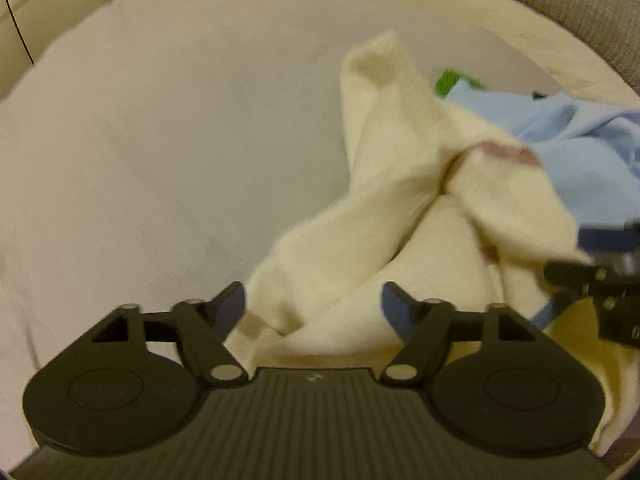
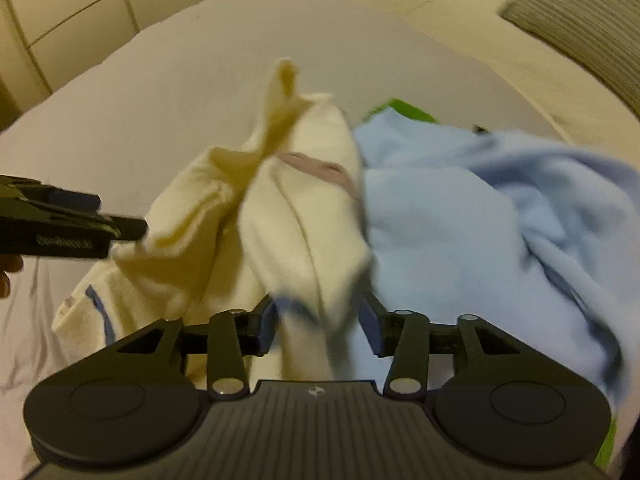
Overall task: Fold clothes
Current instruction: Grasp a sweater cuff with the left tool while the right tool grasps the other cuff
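Cream garment [image 1: 400, 216]: frame centre, on white sheet [image 1: 160, 140]. Left gripper [image 1: 314, 304] apart, fabric between; right gripper [image 2: 318, 320] likewise. Blue garment [image 2: 480, 220] right.

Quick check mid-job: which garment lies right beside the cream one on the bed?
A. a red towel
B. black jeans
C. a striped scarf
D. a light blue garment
D: a light blue garment lies bunched up against the right side of the cream garment on the white bed sheet, with a bit of green cloth showing behind it.
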